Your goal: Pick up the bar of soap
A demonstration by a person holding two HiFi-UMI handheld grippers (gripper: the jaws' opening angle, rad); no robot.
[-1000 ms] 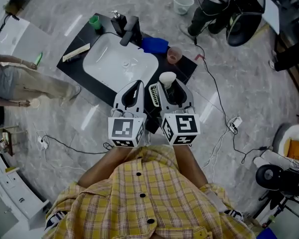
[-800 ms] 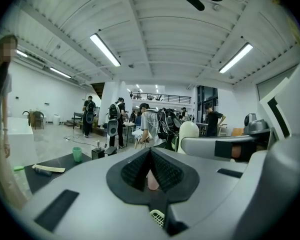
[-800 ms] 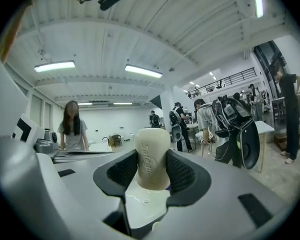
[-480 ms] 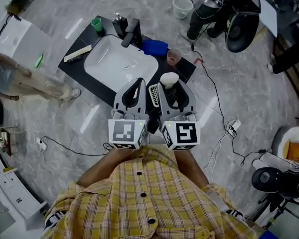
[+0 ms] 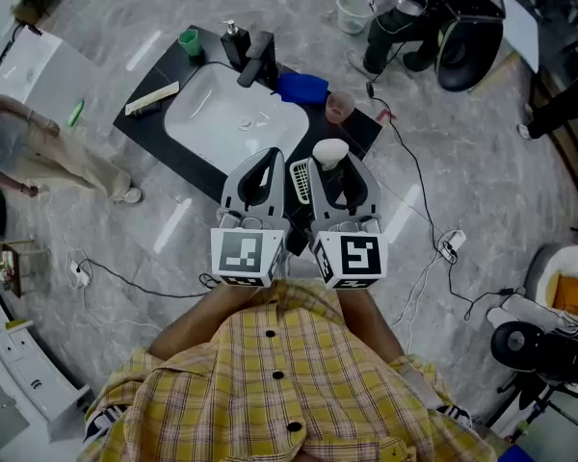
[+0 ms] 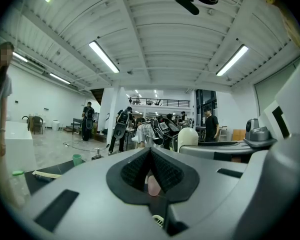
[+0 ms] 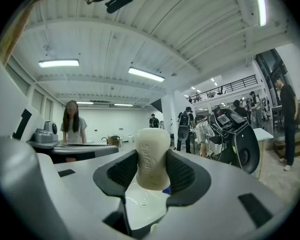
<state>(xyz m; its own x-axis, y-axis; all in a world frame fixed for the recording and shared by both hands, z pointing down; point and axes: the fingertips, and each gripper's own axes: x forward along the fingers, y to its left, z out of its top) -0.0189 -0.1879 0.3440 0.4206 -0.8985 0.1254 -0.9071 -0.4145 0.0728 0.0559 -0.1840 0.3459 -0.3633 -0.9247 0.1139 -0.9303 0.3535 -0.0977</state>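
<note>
R claw (image 7: 151, 173) is clamped on the bar of soap (image 7: 151, 156). The dark pads grip its two sides and the bar stands upright btwn them, the top half sticking out past the tips. In the head view the soap (image 5: 329, 151) is up off the black counter (image 5: 146, 131), held w/ the R claw (image 5: 332, 168) just over the near edge beside the white sink basin (image 5: 233, 123). So the pickup looks done, or nearly. L claw (image 6: 151, 165) has its pads together w/ nothing in them; the pink seen under them is prob. the pink cup (image 5: 339, 106) beyond. It hangs just beside the R one (image 5: 268, 159). Risks, as I judge them: soap is smooth, maybe slick, and the pads seem to hold only the lower part. Squeeze too hard or tip the claw and it could squirt out. Ease the grip and it drops to the basin, the counter edge or the floor. The L claw is close enough to knock the bar if either hand swings. The white comb-like thing (image 5: 300, 180) lies near below.
</note>
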